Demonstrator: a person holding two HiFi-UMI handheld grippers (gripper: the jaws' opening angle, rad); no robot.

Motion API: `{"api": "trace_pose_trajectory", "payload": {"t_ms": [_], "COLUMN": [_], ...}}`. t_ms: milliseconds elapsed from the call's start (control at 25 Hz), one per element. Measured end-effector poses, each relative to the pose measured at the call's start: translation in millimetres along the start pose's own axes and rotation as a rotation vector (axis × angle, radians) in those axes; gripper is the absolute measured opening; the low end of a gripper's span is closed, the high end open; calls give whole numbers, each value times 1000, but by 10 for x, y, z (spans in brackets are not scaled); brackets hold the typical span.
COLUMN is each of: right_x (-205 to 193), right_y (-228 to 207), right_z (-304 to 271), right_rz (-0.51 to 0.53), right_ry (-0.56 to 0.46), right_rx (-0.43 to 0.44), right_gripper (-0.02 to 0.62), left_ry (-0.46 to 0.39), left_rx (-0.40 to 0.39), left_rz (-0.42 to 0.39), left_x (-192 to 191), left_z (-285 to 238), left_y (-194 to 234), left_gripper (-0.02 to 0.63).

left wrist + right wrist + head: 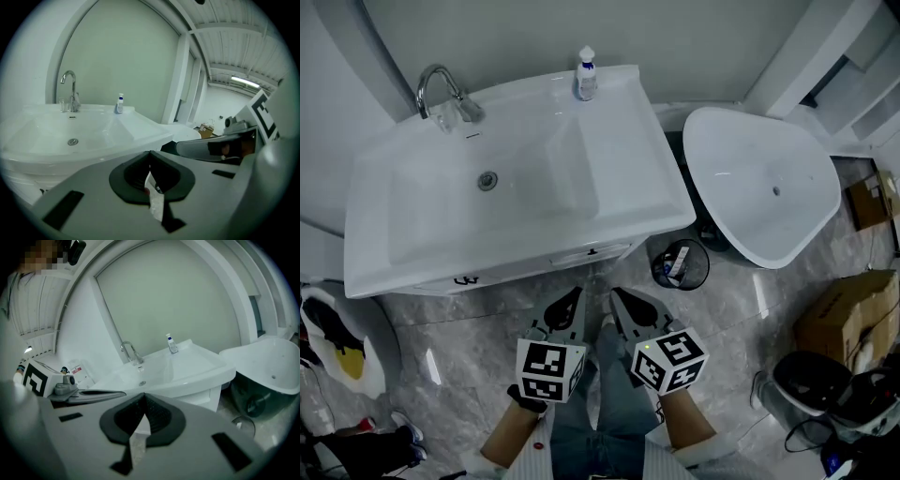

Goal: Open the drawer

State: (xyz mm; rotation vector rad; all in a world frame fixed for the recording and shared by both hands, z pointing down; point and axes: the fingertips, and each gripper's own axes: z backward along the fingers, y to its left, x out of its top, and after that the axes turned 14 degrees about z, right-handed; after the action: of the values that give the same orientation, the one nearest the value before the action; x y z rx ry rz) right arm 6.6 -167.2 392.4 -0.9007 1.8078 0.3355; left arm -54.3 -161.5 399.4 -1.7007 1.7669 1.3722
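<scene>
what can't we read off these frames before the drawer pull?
- Drawer front: in the head view it is mostly under the basin overhang, so shut or ajar can't be told.
- Left gripper view: the left gripper body covers nearly everything below the basin.
- Bottle label: too small in every view.
- Waste bin contents: too small in the head view.
</scene>
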Motion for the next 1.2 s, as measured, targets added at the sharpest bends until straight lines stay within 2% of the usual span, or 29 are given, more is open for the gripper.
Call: {"api": "trace_pose_trajectory", "payload": {"t_ms": [360,680,1200], "right_x": [-585,-1087,-1644], "right_y": [-185,-371,-622], "right_z": [-123,-251,-428], "right_rz": [-24,-77,-128], "right_ry": [51,78,112], "right_rx": [-41,-96,-132], "right_gripper": [9,9,9], "left_ry": [84,158,225], "left_rx": [-3,7,22], "left_rz": [-17,25,-13], "left_x": [-596,-1084,-1484], "left_z": [-414,-822,-1450], "left_y": [204,423,687], "left_gripper": [17,17,18]}}
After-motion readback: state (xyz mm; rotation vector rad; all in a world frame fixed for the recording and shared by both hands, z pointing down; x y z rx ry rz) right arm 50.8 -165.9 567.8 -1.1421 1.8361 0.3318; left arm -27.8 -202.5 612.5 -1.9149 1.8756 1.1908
